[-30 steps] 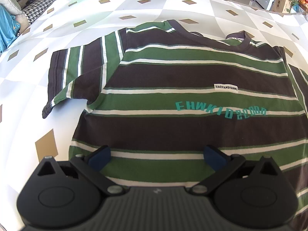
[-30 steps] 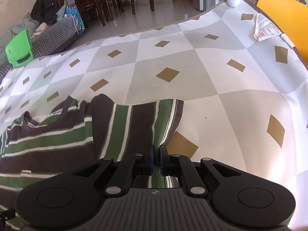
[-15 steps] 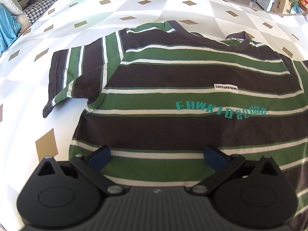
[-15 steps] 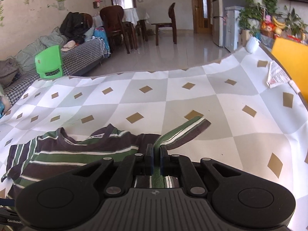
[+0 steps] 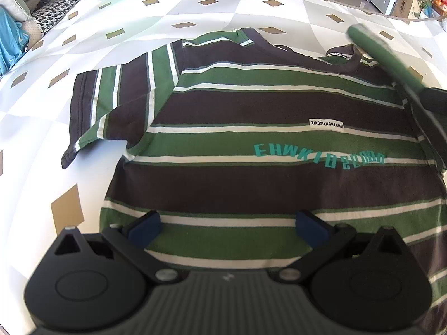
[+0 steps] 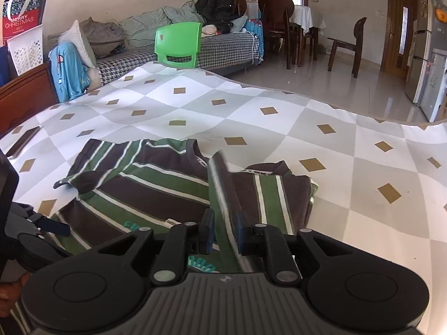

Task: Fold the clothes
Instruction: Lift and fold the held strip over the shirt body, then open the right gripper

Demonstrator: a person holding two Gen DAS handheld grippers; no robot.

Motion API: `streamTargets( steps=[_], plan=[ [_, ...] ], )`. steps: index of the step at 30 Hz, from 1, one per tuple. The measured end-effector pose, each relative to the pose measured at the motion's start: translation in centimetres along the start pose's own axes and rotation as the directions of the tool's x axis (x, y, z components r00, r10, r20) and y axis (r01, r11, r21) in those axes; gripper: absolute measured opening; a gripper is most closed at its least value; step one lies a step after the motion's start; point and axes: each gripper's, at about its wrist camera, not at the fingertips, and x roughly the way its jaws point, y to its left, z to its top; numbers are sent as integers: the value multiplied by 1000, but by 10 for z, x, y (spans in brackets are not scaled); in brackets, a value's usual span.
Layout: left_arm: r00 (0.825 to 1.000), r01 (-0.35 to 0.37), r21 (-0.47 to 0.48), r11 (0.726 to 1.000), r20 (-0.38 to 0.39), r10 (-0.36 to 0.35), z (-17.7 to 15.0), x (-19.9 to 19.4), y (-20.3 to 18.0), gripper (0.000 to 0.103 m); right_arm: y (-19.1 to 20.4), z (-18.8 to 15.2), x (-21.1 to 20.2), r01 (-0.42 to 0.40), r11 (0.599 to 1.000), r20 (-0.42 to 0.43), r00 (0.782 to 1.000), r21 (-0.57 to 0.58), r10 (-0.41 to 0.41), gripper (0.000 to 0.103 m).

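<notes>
Lying flat on the worktop (image 5: 195, 8) is one T-shirt (image 5: 251, 145) of soft knit cloth, banded in dark brown and green with thin white stripes between. One small white woven label (image 5: 326, 124) is sewn on the chest, and a single arc of teal block letters (image 5: 318, 157) is printed under it. The worktop is covered with a smooth sheet patterned in white and grey diamonds, with small tan diamonds set at the crossings.

Two sleeves can be counted. One sleeve (image 5: 109, 111) is spread out flat to the side, its hem ridged with stitching. The other sleeve (image 6: 268, 195) is folded over onto the body of the shirt — a blurred strip of striped cloth (image 6: 220, 184) is seen running from that fold down into the gap of the right claw (image 6: 223, 234).

The right claw is shown with its two dark blue pads a little apart; they have just been opening, and the cloth strip passes between them. Whether the pads press on it cannot be told, since the strip is blurred.

The left claw (image 5: 227, 224) is held over the lower part of the shirt, its two blue pads spread wide with green and white bands showing between them; nothing is gripped.

Beyond the worktop, one bright green plastic chair (image 6: 178, 44) is seen — moulded and glossy — and dark wooden chairs (image 6: 279, 25) stand by a cloth-covered table.
</notes>
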Motion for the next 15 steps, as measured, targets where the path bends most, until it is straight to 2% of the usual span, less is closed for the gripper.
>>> streamTargets(
  steps=[4,8,11,15],
  plan=[
    [1000,1,1,1000,0,-1,0,0,0,103,-13,4,-5,15,997,36,999,73,-18,26],
    [1000,-1,-1,1000,1,1,-1,0,0,103,-37,6,-9,107,980,15,994,167,-111,30],
    [1000,-4,-3,1000,3,4,-2,0,-1,103,-50,2,-6,122,966,-23,992,226,-120,30],
    [1000,-5,-6,1000,6,5,-2,-1,-1,103,-49,-2,-1,76,971,-45,997,227,-68,32]
  ],
)
